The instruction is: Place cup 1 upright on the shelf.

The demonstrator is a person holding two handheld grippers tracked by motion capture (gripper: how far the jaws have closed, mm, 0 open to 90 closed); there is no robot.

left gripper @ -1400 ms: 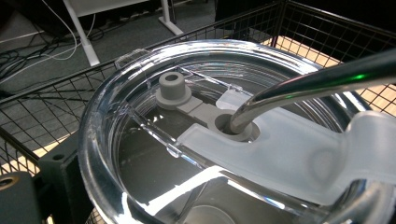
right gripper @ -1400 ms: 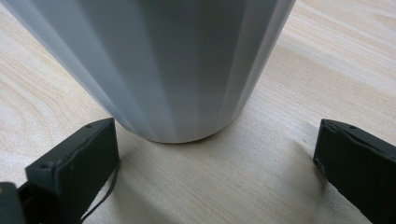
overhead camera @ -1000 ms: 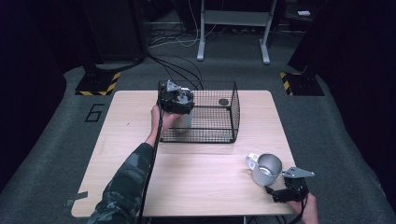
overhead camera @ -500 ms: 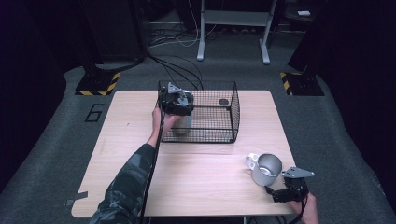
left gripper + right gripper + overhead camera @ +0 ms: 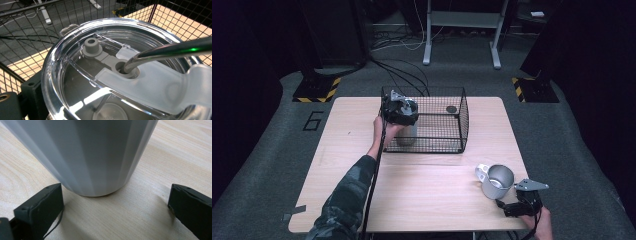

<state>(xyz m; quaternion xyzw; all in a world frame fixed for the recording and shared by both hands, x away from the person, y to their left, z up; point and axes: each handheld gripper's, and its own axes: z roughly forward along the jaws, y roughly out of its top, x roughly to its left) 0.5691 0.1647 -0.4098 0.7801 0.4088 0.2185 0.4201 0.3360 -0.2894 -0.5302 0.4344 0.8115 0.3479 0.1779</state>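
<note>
Tumbler [image 5: 406,132] w/ clear lid [image 5: 105,75] and metal straw [image 5: 170,51] upright inside wire basket [image 5: 447,145], near its left wall. Left gripper [image 5: 399,111] right above tumbler at basket's left edge; jaw state can't tell. Steel mug [image 5: 497,181] on table [image 5: 347,165], front right, well apart from basket. Right gripper [image 5: 115,207] low just behind mug, jaws spread wide, not touching it.

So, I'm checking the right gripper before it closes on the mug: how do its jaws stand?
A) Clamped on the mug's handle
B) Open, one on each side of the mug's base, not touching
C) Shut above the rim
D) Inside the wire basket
B: in the right gripper view the right gripper has its jaws spread wide, clear of the grey mug standing on the wooden table.
</note>
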